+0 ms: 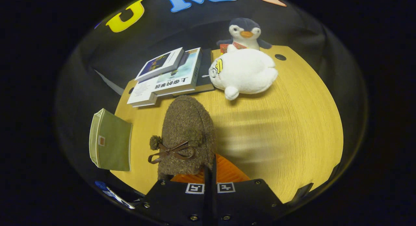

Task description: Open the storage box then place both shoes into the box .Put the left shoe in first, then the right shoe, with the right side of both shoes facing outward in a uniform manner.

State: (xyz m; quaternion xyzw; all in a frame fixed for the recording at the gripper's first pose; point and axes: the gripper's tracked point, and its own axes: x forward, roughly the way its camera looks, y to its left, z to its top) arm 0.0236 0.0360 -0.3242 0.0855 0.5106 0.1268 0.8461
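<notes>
Brown fuzzy shoe [187,135], lower centre of the frame, toe pointing away, bow on its left flank; the gripper [210,174] is closed narrowly on the rim at its heel, both fingers pinching it. The green storage box [110,139] sits at centre left, overhanging the wooden table [292,128]. Books [169,74] and two plush toys [243,71] lie beyond. The carry probably calls for a firm pinch and a level shoe, its right side turned outward before lowering.

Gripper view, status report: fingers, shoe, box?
Gripper shut on brown fuzzy shoe, gripped at its rim. Green storage box beside shoe, off the table's edge. Nothing between them.
</notes>
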